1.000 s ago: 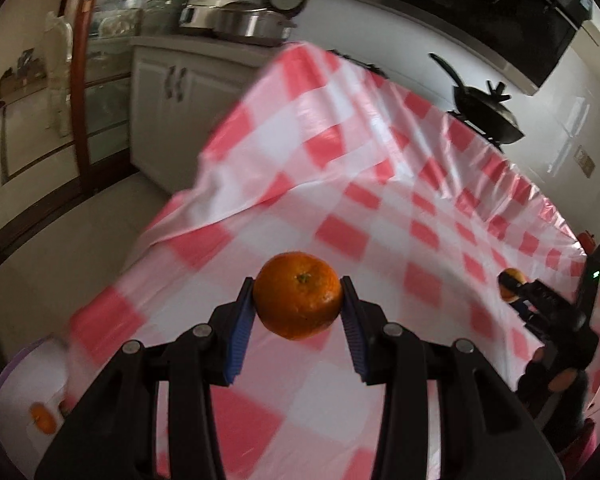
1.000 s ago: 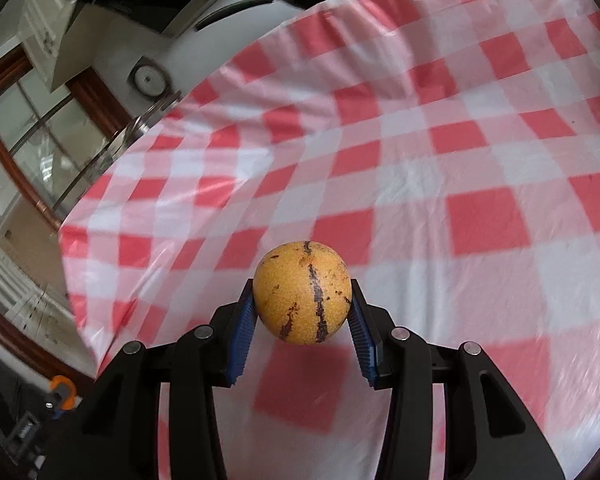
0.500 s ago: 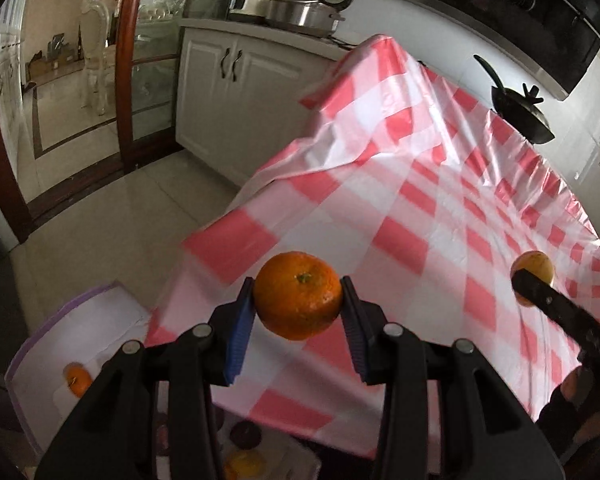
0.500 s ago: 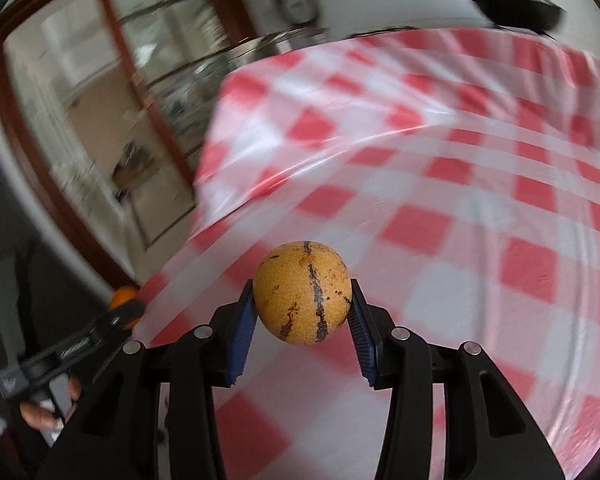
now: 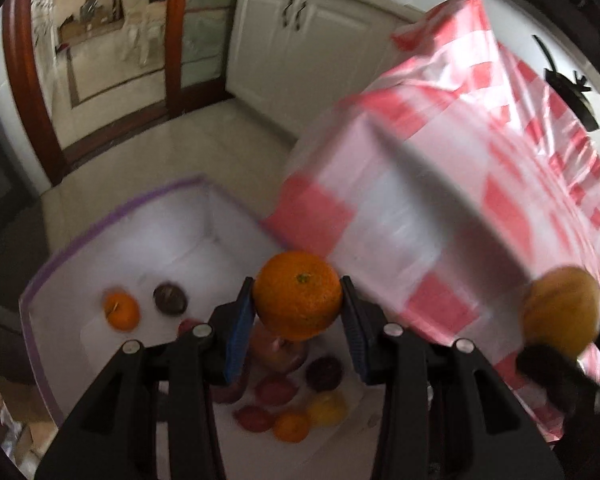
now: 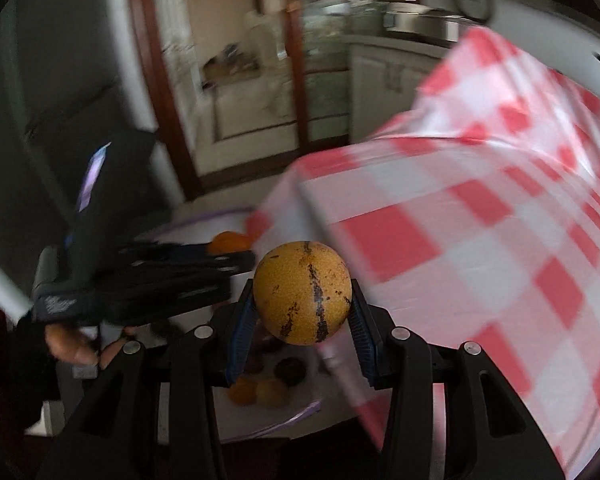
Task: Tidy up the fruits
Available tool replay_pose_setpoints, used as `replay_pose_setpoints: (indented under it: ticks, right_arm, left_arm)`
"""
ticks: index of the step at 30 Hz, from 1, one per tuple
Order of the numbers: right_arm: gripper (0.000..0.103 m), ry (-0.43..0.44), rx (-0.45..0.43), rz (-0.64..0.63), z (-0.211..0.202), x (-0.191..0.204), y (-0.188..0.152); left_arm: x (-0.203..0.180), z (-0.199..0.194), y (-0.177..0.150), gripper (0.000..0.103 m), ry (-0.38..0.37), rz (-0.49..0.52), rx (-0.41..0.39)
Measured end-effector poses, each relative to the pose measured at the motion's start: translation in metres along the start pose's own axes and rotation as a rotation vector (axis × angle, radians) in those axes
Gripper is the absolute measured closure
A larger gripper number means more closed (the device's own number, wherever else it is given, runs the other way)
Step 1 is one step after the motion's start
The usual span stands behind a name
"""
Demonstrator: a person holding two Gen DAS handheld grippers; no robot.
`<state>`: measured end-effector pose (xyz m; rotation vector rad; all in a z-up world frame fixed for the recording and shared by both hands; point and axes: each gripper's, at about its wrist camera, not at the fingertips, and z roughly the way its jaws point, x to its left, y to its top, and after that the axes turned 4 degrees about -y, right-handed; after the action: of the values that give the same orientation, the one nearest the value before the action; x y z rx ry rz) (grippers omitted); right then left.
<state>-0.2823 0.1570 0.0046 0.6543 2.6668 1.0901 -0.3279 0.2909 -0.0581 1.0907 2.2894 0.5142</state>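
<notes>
Left gripper [image 5: 298, 306] pinches an orange [image 5: 298, 295] between its blue pads, one pad on each side, stem dimple facing the camera. The orange hangs over a white bin [image 5: 112, 236] with a purple rim that sits on the floor beside the corner of the desk [image 5: 440, 216]; the desk wears a red-and-white checked cloth that drapes over its edge. Loose fruit lies on the bin's bottom: a small orange [image 5: 121, 310] and a dark round fruit [image 5: 170, 299] toward the far left wall, then a cluster near the near wall, namely reddish pieces [image 5: 274, 390], another dark one [image 5: 325, 372], a yellow fruit [image 5: 327, 409] and a small orange one [image 5: 291, 426]. Blur makes the reddish kinds hard to name. Right gripper [image 6: 302, 300] clamps a yellow-orange round fruit [image 6: 302, 291] marked with dark brown streaks, held just off the desk's corner and above the near part of the same bin; a few fruits show beneath it. In the right wrist view the left gripper appears blurred at the left with a hand [image 6: 74, 346] gripping its handle. In the left wrist view the streaked fruit shows at the right edge, level with the orange and well apart from it. White cabinets [image 5: 300, 40] stand beyond the desk's far corner.
</notes>
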Motion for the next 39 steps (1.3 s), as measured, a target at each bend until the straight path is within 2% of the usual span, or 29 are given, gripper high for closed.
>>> replay_pose_setpoints:
  ticks: [3, 5, 9, 14, 21, 26, 32, 34, 36, 37, 39]
  right_arm:
    - [0.059, 0.026, 0.025, -0.105, 0.01, 0.028, -0.007]
    - [0.059, 0.013, 0.04, -0.157, 0.017, 0.041, -0.012]
    - [0.059, 0.039, 0.097, -0.159, 0.037, 0.047, -0.019]
    - [0.059, 0.018, 0.146, -0.246, 0.062, 0.064, -0.032]
    - [0.059, -0.026, 0.274, -0.258, 0.107, 0.061, -0.051]
    - [0.059, -0.015, 0.31, -0.271, 0.123, 0.06, -0.056]
    - [0.058, -0.006, 0.329, -0.274, 0.13, 0.063, -0.06]
    - [0.053, -0.009, 0.317, -0.266, 0.128, 0.062, -0.058]
    - [0.045, -0.006, 0.304, -0.255, 0.126, 0.057, -0.055]
    - [0.04, -0.006, 0.298, -0.25, 0.124, 0.057, -0.054]
    - [0.035, -0.011, 0.292, -0.246, 0.121, 0.056, -0.053]
  left_arm:
    - [0.015, 0.009, -0.012, 0.061, 0.021, -0.021, 0.03]
    - [0.022, 0.016, -0.017, 0.061, 0.038, -0.028, 0.044]
    - [0.036, 0.029, -0.03, 0.061, 0.051, -0.059, 0.087]
    - [0.044, 0.039, -0.039, 0.061, 0.095, -0.06, 0.111]
    - [0.062, 0.05, -0.05, 0.061, 0.175, -0.068, 0.148]
    - [0.073, 0.06, -0.055, 0.061, 0.211, -0.099, 0.179]
    - [0.081, 0.056, -0.052, 0.059, 0.222, -0.151, 0.168]
    - [0.085, 0.052, -0.051, 0.041, 0.224, -0.178, 0.144]
    - [0.085, 0.046, -0.05, 0.029, 0.227, -0.19, 0.117]
    - [0.085, 0.044, -0.048, 0.025, 0.233, -0.187, 0.104]
    - [0.085, 0.041, -0.046, 0.023, 0.245, -0.175, 0.095]
